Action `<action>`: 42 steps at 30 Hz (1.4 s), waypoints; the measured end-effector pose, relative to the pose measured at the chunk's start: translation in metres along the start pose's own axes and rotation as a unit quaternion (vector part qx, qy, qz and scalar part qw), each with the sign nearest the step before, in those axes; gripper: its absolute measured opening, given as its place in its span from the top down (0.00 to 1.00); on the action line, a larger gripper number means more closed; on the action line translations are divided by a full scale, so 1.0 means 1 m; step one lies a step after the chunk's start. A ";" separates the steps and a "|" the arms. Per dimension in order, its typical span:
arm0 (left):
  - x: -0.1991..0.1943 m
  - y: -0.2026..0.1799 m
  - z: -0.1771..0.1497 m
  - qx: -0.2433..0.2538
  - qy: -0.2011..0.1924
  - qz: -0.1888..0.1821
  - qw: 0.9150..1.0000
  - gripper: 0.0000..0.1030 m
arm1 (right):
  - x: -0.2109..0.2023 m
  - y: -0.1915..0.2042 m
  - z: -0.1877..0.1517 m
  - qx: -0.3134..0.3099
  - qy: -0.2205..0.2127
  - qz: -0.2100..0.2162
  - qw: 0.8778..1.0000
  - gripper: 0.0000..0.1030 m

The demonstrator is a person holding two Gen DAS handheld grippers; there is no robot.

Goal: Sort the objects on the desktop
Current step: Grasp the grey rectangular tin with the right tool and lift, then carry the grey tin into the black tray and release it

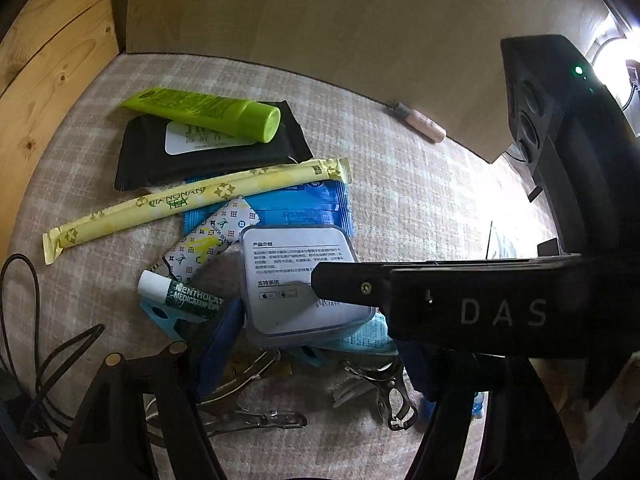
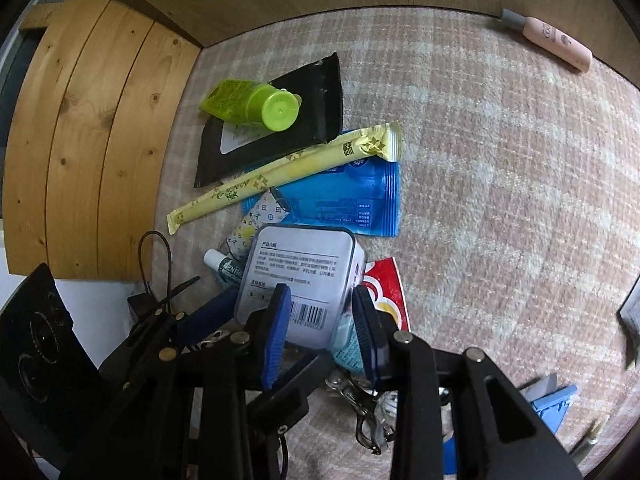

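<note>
Checked cloth [image 2: 500, 168], two tubes, one box [image 2: 304, 276]

Right gripper [image 2: 320, 316] narrowed, left gripper [image 1: 224, 344] wider.

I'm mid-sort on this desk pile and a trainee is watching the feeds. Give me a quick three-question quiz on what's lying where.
1. True or false: the green tube lies on top of the black wipes pack.
2. Which item does the yellow tea stick lie across?
A. the blue packet
B. the metal clips
C. the red packet
3. Short answer: which item lies well apart from the pile, against the back board?

Key
1. True
2. A
3. The pink tube
</note>
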State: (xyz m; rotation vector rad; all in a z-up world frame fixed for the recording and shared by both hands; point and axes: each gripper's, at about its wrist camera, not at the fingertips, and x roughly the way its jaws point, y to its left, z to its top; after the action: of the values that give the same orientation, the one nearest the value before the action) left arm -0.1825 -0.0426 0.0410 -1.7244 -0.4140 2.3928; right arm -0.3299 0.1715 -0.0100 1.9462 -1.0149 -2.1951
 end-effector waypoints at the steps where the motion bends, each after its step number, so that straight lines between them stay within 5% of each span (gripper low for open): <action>1: 0.000 -0.001 0.000 0.000 0.000 0.000 1.000 0.32 | 0.000 0.000 0.000 -0.001 -0.001 -0.001 1.000 0.69; 21: -0.018 -0.058 0.004 0.040 -0.016 -0.010 0.999 0.32 | -0.057 -0.018 -0.025 -0.004 -0.058 -0.011 0.998 0.69; 32: -0.009 -0.176 0.009 0.137 -0.011 -0.052 0.989 0.32 | -0.146 -0.099 -0.067 0.056 -0.133 -0.029 0.989 0.69; 42: 0.018 -0.317 -0.013 0.248 0.021 -0.103 0.963 0.32 | -0.230 -0.217 -0.128 0.161 -0.198 -0.052 0.966 0.69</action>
State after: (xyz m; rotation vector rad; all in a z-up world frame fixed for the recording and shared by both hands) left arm -0.1852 0.2647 0.1211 -1.4226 0.0192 2.0773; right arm -0.0823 0.3858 0.0854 1.7327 -1.4309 -2.6982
